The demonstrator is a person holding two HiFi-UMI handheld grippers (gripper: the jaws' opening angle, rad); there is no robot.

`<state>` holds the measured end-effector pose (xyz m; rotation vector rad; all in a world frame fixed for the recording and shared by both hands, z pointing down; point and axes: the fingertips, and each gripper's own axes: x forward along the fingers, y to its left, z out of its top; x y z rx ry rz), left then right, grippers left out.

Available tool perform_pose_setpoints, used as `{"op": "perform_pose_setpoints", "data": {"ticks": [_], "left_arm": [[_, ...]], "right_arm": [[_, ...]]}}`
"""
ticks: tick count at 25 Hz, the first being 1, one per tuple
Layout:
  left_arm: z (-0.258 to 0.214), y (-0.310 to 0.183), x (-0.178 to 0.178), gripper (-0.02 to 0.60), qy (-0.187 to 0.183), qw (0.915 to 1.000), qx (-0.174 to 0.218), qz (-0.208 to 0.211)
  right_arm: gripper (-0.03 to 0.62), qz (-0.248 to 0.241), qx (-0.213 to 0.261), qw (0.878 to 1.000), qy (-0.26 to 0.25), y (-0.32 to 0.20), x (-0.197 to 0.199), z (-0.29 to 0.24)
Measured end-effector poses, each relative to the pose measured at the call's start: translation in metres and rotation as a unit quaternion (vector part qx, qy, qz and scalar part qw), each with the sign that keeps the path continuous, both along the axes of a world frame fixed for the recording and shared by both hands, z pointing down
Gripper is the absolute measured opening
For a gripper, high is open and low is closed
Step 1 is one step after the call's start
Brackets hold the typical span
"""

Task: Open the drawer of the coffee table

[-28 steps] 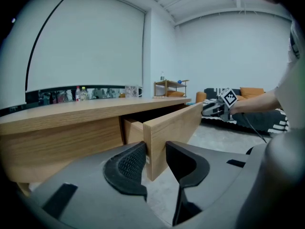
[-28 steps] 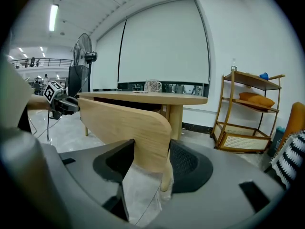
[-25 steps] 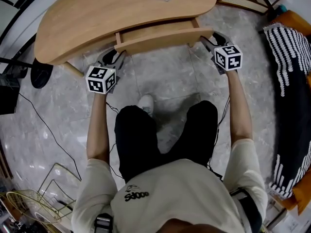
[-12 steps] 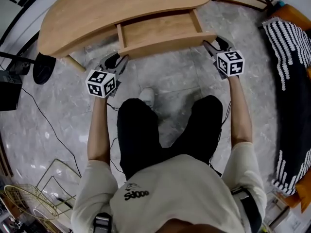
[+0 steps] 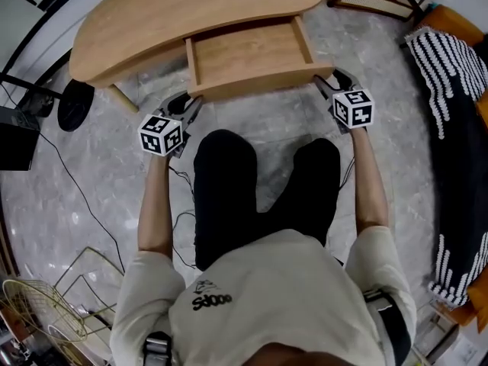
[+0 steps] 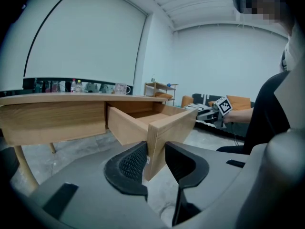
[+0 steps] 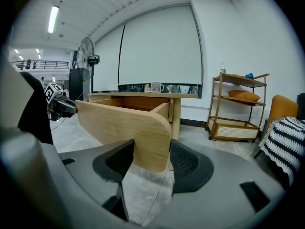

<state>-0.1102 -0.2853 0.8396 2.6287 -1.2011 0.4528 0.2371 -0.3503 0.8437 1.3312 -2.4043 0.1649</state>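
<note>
The drawer (image 5: 248,52) stands well out of the coffee table (image 5: 152,21), its front panel (image 5: 259,82) lying crosswise; the left gripper (image 5: 191,107) jaws clamp its left end, the right gripper (image 5: 324,84) jaws its right; any further pull runs toward the person (image 5: 267,280).

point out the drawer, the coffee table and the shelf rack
drawer (image 5: 248,52): head view, bare inside bottom
coffee table (image 5: 168,14): head view, wooden top
shelf rack (image 7: 236,130): right gripper view, lower basket front
</note>
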Motion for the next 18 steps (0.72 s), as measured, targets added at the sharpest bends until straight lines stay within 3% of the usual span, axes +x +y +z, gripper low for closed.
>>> {"op": "perform_pose_setpoints", "data": {"ticks": [18], "left_arm": [[0.024, 0.021, 0.001, 0.132, 0.0, 0.9999, 0.004, 0.01]], "right_arm": [[0.233, 0.008, -0.014, 1.0, 0.002, 0.024, 0.002, 0.027]]}}
